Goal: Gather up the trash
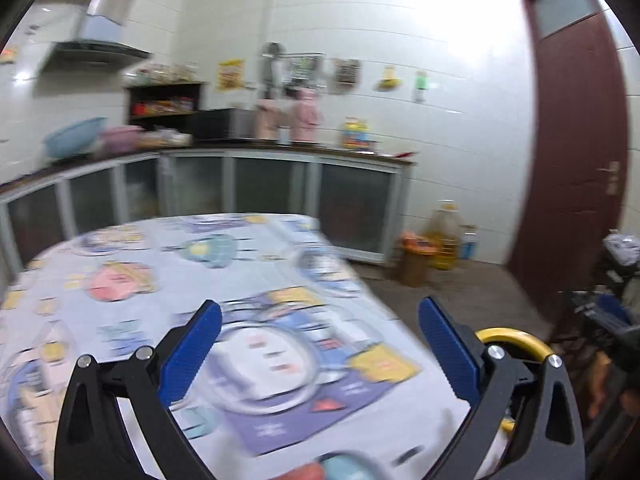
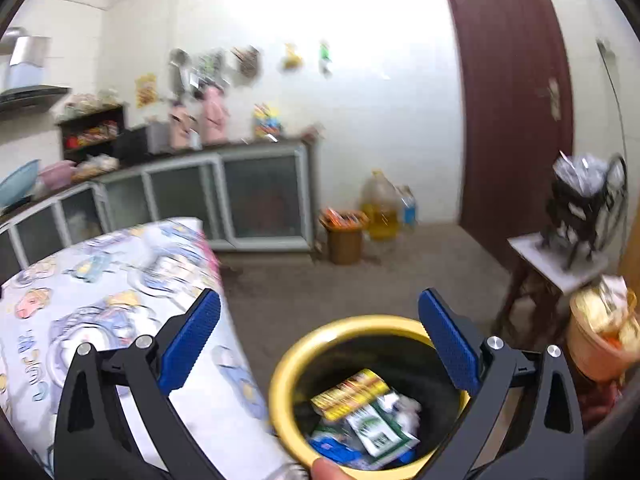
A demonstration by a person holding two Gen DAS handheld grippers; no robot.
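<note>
A trash bin with a yellow rim (image 2: 288,376) stands on the floor beside the table. It holds several wrappers, among them a yellow-red packet (image 2: 350,394) and a green-white packet (image 2: 378,430). My right gripper (image 2: 320,340) is open and empty, above the bin's rim. My left gripper (image 1: 320,344) is open and empty over the table with the cartoon-print cloth (image 1: 160,280). Part of the bin's yellow rim (image 1: 512,338) shows behind the left gripper's right finger. A pale blue object (image 1: 348,466), blurred, lies at the bottom edge.
Kitchen counters with glass-door cabinets (image 1: 280,184) run along the far walls. A small brown bin (image 2: 344,240) and oil bottles (image 2: 380,208) stand on the floor. A dark red door (image 2: 516,120) is on the right. A stool with a fan (image 2: 576,216) and a peach basket (image 2: 600,344) stand at the right.
</note>
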